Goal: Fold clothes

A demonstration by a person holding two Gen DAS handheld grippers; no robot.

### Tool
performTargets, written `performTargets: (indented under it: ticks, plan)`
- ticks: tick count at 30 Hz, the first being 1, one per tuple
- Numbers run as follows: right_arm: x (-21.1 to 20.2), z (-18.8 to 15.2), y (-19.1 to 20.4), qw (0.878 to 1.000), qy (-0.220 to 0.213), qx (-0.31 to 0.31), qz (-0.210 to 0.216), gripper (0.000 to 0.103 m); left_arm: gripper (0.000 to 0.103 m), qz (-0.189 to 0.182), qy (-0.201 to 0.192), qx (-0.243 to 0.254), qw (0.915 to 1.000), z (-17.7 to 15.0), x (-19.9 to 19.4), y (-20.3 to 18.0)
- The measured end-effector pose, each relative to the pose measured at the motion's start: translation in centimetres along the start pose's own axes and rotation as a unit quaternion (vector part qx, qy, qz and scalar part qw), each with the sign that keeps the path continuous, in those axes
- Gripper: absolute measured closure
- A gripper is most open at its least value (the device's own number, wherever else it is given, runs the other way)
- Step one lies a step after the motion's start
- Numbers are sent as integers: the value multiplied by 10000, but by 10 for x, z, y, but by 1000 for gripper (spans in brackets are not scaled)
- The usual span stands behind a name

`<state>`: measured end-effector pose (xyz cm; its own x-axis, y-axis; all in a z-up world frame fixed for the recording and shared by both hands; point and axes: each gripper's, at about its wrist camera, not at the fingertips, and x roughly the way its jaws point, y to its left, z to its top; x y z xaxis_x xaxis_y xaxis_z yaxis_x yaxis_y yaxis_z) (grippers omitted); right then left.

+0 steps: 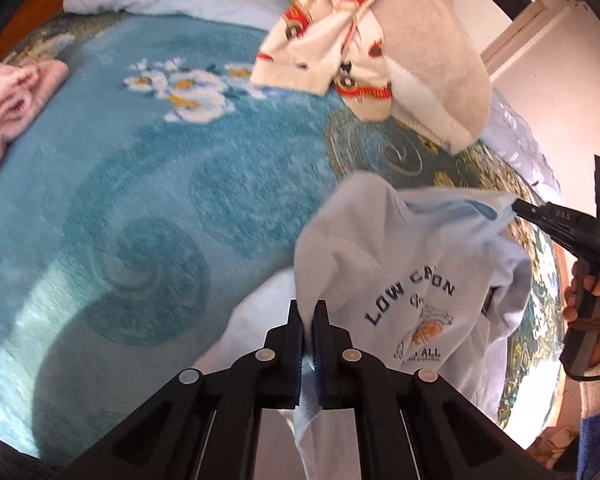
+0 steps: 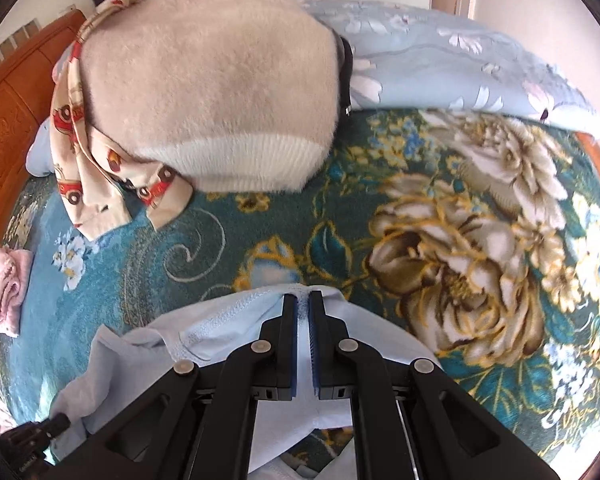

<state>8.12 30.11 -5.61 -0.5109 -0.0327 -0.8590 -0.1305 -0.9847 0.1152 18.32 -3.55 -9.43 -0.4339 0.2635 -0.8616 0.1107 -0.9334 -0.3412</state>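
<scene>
A pale blue T-shirt (image 1: 412, 264) with dark lettering and a small print hangs lifted above the bed. My left gripper (image 1: 309, 312) is shut on one edge of it, cloth pinched between the pads. The right gripper (image 1: 518, 208) shows at the right of the left wrist view, clamped on the shirt's neck edge and held by a hand (image 1: 596, 300). In the right wrist view my right gripper (image 2: 304, 300) is shut on the stitched edge of the T-shirt (image 2: 228, 328), which drapes below. The left gripper's tip (image 2: 58, 424) appears at the lower left there.
The bed is covered by a teal floral blanket (image 1: 140, 220). A beige sweater (image 2: 220, 80) lies over a cream garment with red print (image 2: 100, 176) at the far side. A pink garment (image 1: 12, 96) sits at the left. A pale blue floral quilt (image 2: 460, 68) lies behind.
</scene>
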Motion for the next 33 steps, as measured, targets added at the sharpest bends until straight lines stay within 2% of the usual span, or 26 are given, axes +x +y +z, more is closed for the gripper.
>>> performTargets:
  ticks: [3,6,10,15,19,21,29,33]
  plan:
    - [-40,21,8,9982,-580,-100,70,99,98,171,-696,27,9974,29,-45,5]
    - [-91,40,13,9920,-1241,-140,160,99,98,227,-1402,264,9895,55,-100,-4]
    - [-166,57,18,9776,-2078,-193,287,99,98,218,-2374,785,9680,71,-186,-27]
    - [-260,53,20,9527,-2999,-241,416,99,98,130,-3164,1237,9404,62,-270,-49]
    - [-319,37,21,9341,-3523,-319,478,99,98,80,-3484,1437,9262,35,-312,-60]
    - [-344,24,21,9271,-3695,-365,505,99,98,68,-3548,1546,9220,16,-325,-63]
    - [-394,-39,7,9165,-3935,-443,574,99,98,-2,-3414,1900,9205,-50,-342,-66]
    - [-419,-56,9,9093,-4087,-639,458,99,98,-47,-3522,2089,9123,-55,-364,-73]
